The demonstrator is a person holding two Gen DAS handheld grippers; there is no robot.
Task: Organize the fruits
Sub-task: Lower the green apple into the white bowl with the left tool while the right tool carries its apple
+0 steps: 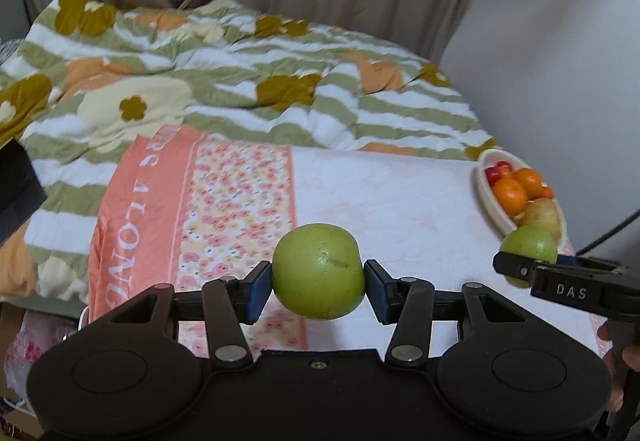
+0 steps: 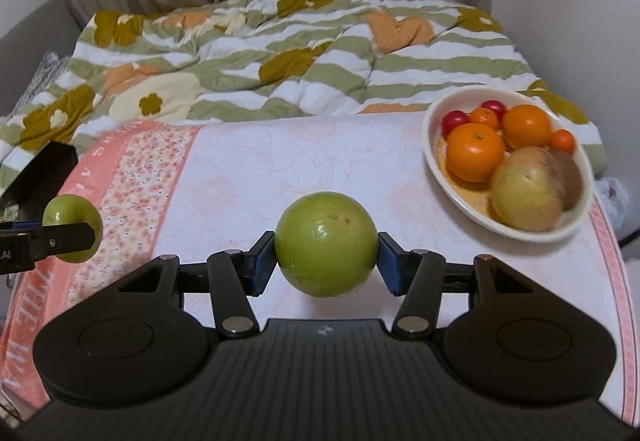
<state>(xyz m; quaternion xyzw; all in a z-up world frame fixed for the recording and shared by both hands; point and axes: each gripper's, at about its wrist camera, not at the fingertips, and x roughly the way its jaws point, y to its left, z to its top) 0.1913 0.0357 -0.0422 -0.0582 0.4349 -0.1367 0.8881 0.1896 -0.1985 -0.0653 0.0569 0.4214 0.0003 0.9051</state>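
Here both grippers are each carrying one fruit above the bench. The left gripper is pinching a round green apple-like fruit between its blue-padded fingers, partly closed to the fruit's width, at lower centre of the left wrist view. The right gripper is clamping a second, slightly larger green round fruit the same way, at lower centre of its own view.

The cream oval ceramic bowl, sitting at the right of the frame, is already holding oranges, small red fruits and a yellowish pear-like fruit. To finish well, I judge each fruit should be lowered into a free gap before the fingers are opening, one after another, so nothing is rolling out.

The salmon floral cloth is showing "ALONG" at lower left; the right gripper's side is reading "DAS" at right.
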